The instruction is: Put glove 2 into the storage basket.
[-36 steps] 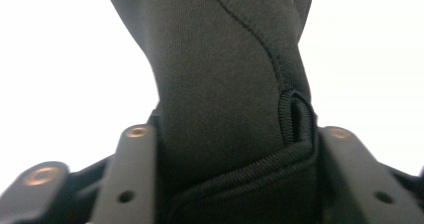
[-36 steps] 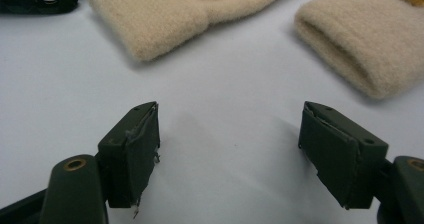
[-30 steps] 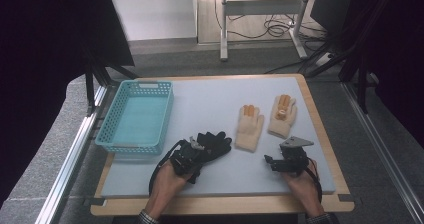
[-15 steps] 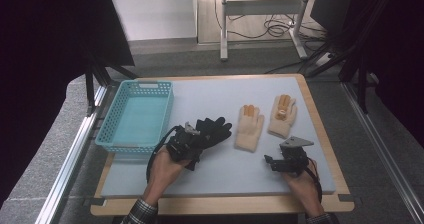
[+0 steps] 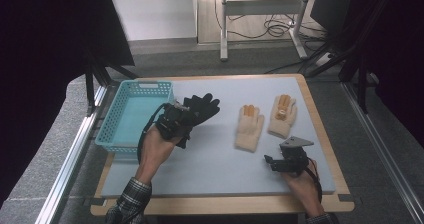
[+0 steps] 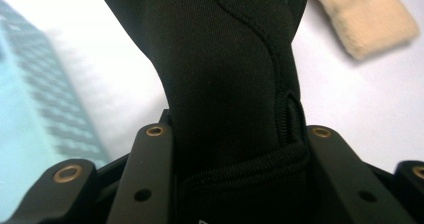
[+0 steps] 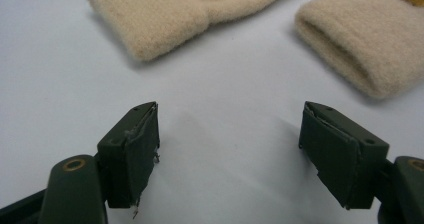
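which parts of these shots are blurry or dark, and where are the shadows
High view: edges of the room are dark, the table is evenly lit. Left gripper view: the black glove in the jaws is sharp up close, while the blue basket and a beige glove behind are out of focus. Right gripper view: the right gripper is sharp, with soft shadows under its open jaws; the beige gloves are slightly soft.

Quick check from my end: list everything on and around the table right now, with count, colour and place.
black glove: 1, black, lifted off the table beside the basket, clamped in the left gripper
beige gloves: 2, beige, flat at right of centre; the right one has orange fingertips
basket: 1, turquoise, left side of the table
table: 1, pale grey top with wood edge
metal frame: 1, white, on the floor behind
left gripper: 1, black, holding the glove's cuff
right gripper: 1, black, jaws open over the table near the beige cuffs
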